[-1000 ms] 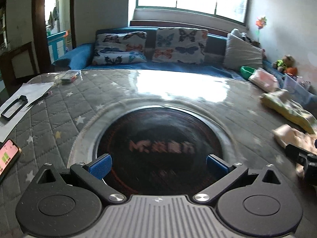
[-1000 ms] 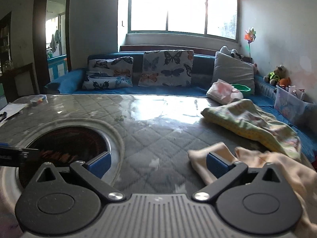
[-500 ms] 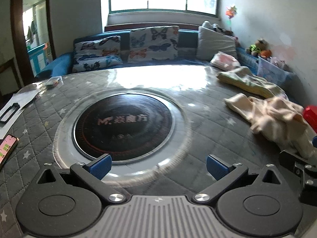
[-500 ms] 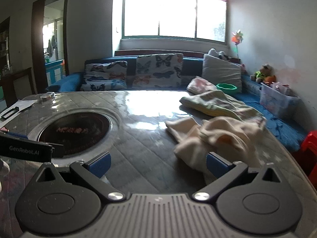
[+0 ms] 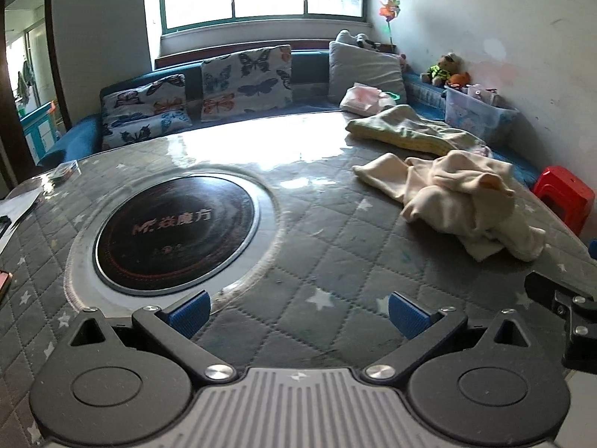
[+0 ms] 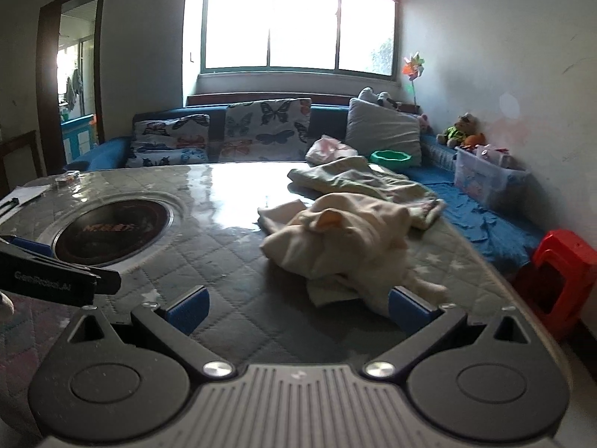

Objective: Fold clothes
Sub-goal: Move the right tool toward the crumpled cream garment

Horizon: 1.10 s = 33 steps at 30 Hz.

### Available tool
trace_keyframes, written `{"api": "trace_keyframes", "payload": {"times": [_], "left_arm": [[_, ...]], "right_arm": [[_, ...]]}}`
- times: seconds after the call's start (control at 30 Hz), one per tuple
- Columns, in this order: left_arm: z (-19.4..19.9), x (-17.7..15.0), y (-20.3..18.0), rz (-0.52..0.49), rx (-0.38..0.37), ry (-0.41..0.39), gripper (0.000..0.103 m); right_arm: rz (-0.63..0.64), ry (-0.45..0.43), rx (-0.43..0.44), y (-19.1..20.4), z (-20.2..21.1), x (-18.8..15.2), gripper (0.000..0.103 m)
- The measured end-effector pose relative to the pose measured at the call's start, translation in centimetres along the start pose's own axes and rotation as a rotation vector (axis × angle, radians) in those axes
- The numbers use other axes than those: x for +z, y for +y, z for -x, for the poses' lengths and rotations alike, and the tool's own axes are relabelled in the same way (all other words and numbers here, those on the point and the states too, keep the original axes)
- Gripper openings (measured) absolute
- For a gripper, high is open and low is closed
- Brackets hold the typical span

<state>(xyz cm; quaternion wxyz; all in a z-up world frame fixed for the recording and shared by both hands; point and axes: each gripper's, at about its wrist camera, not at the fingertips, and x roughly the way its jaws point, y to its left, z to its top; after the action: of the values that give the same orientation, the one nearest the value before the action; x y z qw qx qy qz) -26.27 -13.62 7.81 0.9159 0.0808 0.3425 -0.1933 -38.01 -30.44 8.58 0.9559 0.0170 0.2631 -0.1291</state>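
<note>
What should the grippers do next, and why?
Probably ease the right gripper forward onto the crumpled cream garment. Both grippers are open and empty, the garment lies unfolded just ahead, and the left gripper sits farther from it.

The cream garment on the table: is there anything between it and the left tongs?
Nothing in the way. In the left wrist view, only bare quilted table cover lies between the open left tongs and the crumpled cream garment.
</note>
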Motion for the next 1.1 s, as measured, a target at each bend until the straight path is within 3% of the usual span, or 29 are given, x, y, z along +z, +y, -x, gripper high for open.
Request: {"api": "trace_keyframes", "payload": {"times": [0.4,1.1], "left_arm": [[-1.7,1.9,-2.0,-0.033,-0.02,0.039,0.103],[-6.6,5.8,-5.2,-0.109,-0.018,0.106,0.103]], "right_arm": [[0.021,0.035,-0.019,-2.0,-1.3,0.3,0.101],[0.048,0.102,-0.023,-5.7,-7.1,3.0,0.081]]}}
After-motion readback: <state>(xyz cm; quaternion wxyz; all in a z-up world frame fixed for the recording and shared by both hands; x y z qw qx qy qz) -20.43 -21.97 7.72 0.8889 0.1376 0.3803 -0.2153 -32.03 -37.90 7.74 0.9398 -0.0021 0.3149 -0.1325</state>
